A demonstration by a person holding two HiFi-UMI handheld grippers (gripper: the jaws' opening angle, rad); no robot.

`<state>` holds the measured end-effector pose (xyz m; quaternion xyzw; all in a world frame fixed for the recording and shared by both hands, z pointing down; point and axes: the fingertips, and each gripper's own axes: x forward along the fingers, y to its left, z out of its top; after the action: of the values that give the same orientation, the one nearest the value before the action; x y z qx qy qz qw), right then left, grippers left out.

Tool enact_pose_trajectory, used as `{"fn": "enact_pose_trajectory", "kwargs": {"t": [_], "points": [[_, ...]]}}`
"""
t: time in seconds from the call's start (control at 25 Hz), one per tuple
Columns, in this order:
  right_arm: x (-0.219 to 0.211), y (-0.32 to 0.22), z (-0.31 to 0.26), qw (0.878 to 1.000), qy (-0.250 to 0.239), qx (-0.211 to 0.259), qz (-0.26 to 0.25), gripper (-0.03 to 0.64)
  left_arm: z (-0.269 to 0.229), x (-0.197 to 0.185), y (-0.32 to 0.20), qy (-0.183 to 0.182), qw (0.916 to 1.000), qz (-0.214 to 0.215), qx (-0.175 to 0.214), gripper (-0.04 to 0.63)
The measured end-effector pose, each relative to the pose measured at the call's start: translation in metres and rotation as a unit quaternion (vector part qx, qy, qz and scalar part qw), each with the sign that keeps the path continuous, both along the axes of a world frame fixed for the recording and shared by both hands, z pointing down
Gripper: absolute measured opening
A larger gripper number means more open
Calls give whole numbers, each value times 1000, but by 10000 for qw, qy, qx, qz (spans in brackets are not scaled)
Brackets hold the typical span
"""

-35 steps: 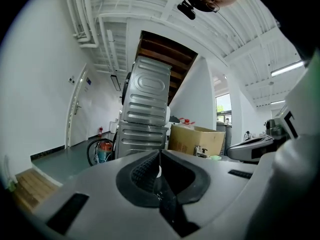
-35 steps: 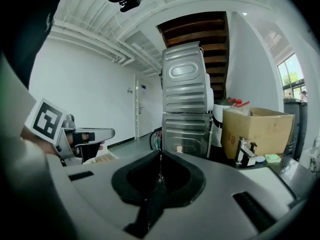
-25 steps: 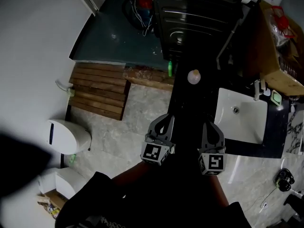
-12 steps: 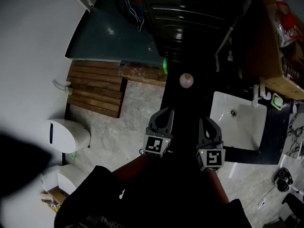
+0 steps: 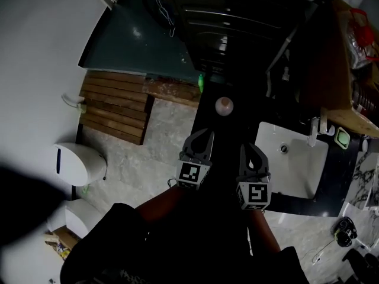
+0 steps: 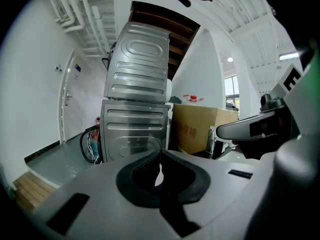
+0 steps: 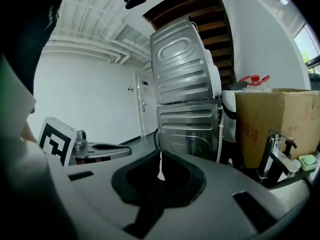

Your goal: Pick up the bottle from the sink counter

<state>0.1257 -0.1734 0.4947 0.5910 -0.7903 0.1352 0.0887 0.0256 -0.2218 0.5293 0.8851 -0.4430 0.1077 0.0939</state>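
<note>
Left gripper (image 5: 202,137), right gripper (image 5: 250,150) edged forward, both closed, empty; green bottle (image 5: 201,83) ahead, well apart

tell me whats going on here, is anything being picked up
A person holds a gripper in each hand over the dark counter beside the white sink. The left gripper and right gripper are both shut and empty, side by side, touching nothing. Ahead of them a round pale object sits on the counter, and a small green bottle stands farther off, near its far corner. Nothing has been picked up yet.
</note>
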Motion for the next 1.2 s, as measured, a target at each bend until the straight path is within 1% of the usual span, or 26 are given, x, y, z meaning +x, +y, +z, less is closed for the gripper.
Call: {"fn": "enact_pose_trajectory", "kwargs": {"t": [0.16, 0.32, 0.48, 0.64, 0.68, 0.72, 0.76, 0.88, 1.0, 1.2], "points": [[3, -15, 10, 9997, -40, -61, -221, 40, 6, 7, -9, -110, 9999, -16, -81, 18], [-5, -36, 21, 9978, -41, -15, -668, 40, 3, 10, -17, -156, 9998, -111, -36, 18], [-17, -59, 44, 9940, 42, -114, -1087, 41, 13, 7, -24, -200, 9995, -200, -162, 18], [-22, -84, 59, 9923, 31, -61, -1236, 44, 19, 7, -29, -286, 9991, -260, -157, 18], [-23, -88, 63, 9917, -22, -67, -1282, 71, 21, 8, -30, -286, 9990, -270, -191, 18], [-25, -93, 67, 9910, -89, -82, -1332, 117, 25, 9, -30, -258, 9990, -282, -239, 18], [-26, -96, 71, 9904, -144, -94, -1372, 145, 27, 9, -30, -236, 9989, -296, -277, 18], [-34, -107, 84, 9886, -64, -87, -1503, 202, 26, 7, -32, -280, 9986, -354, -273, 18], [-41, -114, 98, 9858, 51, -116, -1676, 232, 29, 2, -31, -290, 9980, -469, -321, 18], [-47, -129, 110, 9847, 48, -149, -1737, 244, 31, -4, -34, -324, 9970, -630, -304, 18]]}}
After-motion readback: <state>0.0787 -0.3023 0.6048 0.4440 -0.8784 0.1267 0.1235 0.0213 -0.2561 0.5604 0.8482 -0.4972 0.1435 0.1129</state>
